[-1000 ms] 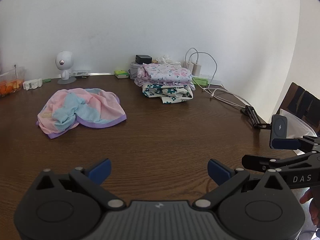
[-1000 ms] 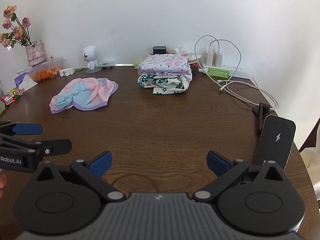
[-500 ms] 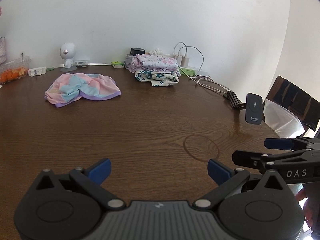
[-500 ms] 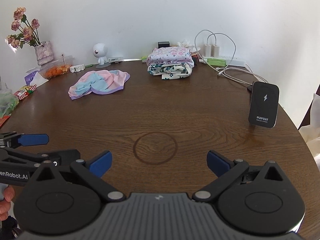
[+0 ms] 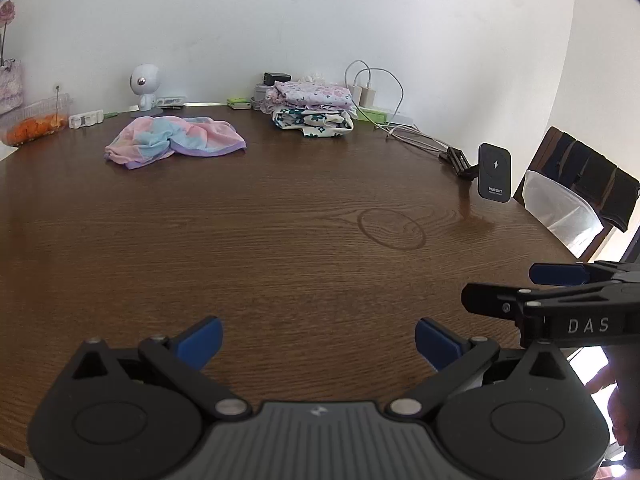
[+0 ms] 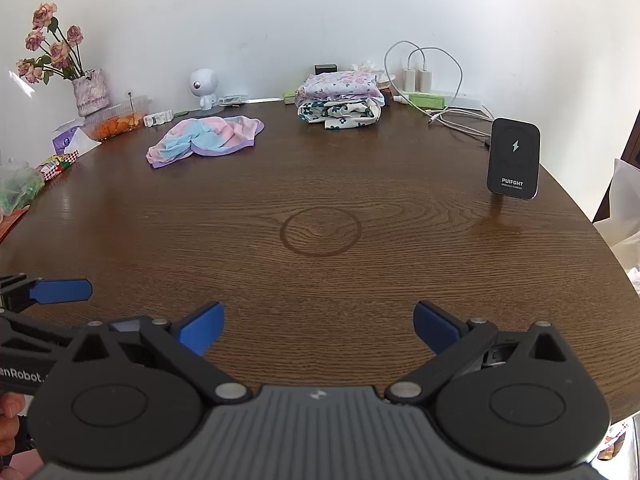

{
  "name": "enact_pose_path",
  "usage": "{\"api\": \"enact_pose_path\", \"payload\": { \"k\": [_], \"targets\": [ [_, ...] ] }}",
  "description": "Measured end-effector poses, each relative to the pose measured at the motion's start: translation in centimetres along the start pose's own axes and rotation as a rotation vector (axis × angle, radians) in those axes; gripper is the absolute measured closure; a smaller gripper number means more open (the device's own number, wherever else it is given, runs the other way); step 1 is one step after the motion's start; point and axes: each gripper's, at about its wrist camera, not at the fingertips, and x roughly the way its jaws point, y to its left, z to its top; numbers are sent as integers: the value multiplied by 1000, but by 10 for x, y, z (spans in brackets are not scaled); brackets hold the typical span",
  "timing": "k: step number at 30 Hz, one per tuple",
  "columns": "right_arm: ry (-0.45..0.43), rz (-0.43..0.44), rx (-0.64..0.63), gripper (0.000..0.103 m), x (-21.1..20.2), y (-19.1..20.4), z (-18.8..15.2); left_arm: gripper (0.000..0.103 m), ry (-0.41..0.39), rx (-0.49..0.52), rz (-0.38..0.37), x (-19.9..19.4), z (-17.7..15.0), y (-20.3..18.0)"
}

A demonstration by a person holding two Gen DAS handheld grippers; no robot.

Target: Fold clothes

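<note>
Both tongs hang low at the near edge of the tabletop (image 6: 320,184), side by side. The left tongs (image 5: 318,338) are spread wide and hold nothing; the right tongs (image 6: 318,324) likewise. Bare wood lies between them and the work. Far across, left of centre, a pink-and-blue garment (image 6: 204,140) lies crumpled, well apart from the folded pile (image 6: 340,100) near the wall. The step in hand looks like reaching for the garment. Best take two edge points at its purple hem, one per side, then drag it to the open middle and spread it flat before folding.
</note>
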Motion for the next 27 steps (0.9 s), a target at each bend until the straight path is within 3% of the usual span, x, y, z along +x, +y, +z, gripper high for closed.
{"api": "enact_pose_path", "payload": {
  "k": [8, 27],
  "targets": [
    [-4, -2, 22, 0, -10, 0, -10, 0, -36, -14, 27, -11, 0, 2],
    [1, -5, 14, 0, -9, 3, -14, 0, -23, -5, 23, -9, 0, 0]
  ]
}}
